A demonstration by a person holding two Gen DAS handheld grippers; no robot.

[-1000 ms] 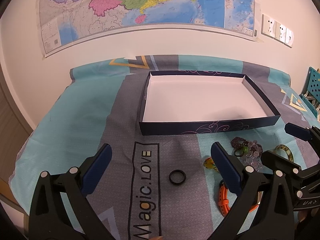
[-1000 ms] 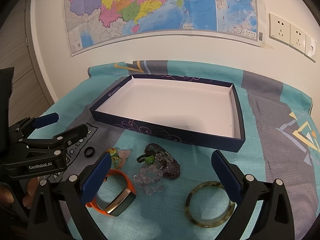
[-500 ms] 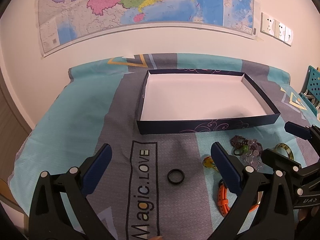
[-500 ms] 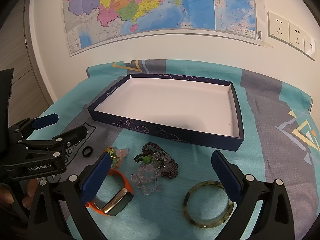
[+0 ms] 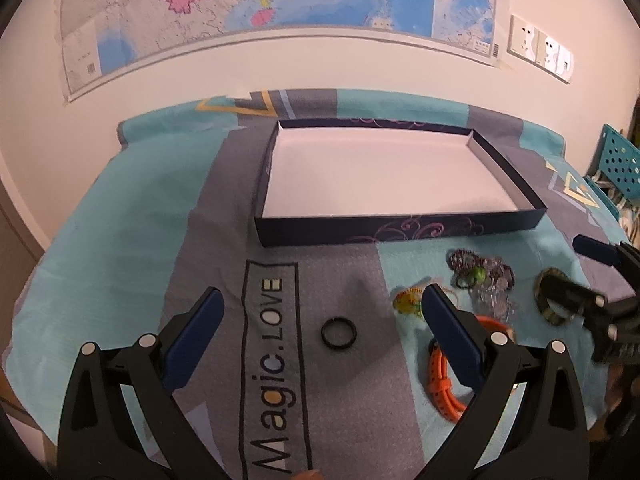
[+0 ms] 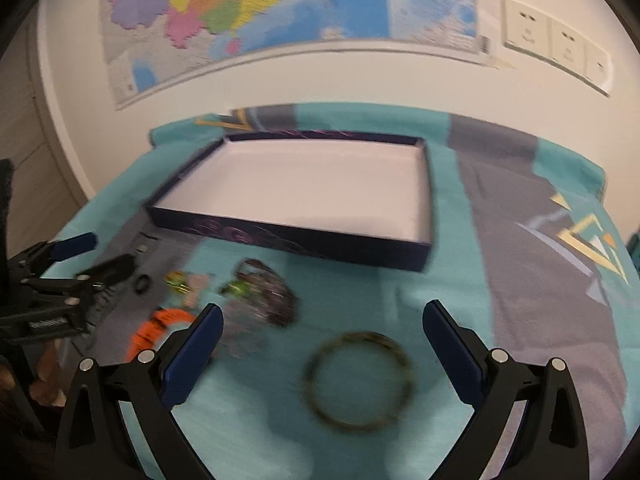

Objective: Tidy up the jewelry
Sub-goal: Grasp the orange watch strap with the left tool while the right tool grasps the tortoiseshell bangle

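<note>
An empty dark blue box with a white floor (image 5: 400, 232) (image 6: 304, 242) lies on the cloth. In front of it lie a small black ring (image 5: 339, 333) (image 6: 143, 283), a yellow-green pendant (image 5: 408, 300), a dark and clear bead pile (image 5: 480, 276) (image 6: 264, 296), an orange wristband (image 5: 444, 388) (image 6: 160, 326) and a mottled green bangle (image 6: 356, 380). My left gripper (image 5: 320, 332) is open and empty, with the black ring between its fingers. My right gripper (image 6: 322, 344) is open and empty above the bangle; it also shows in the left wrist view (image 5: 576, 276).
A teal and grey tablecloth (image 5: 132, 224) printed "Magic.LOVE" covers the table. A map (image 5: 280, 4) and wall sockets (image 5: 540, 48) are on the wall behind. A teal perforated basket (image 5: 620, 164) stands at the far right.
Both grippers have moved back and up a little. My right gripper has swung to the right, so the bangle now sits between its fingers; its view is blurred.
</note>
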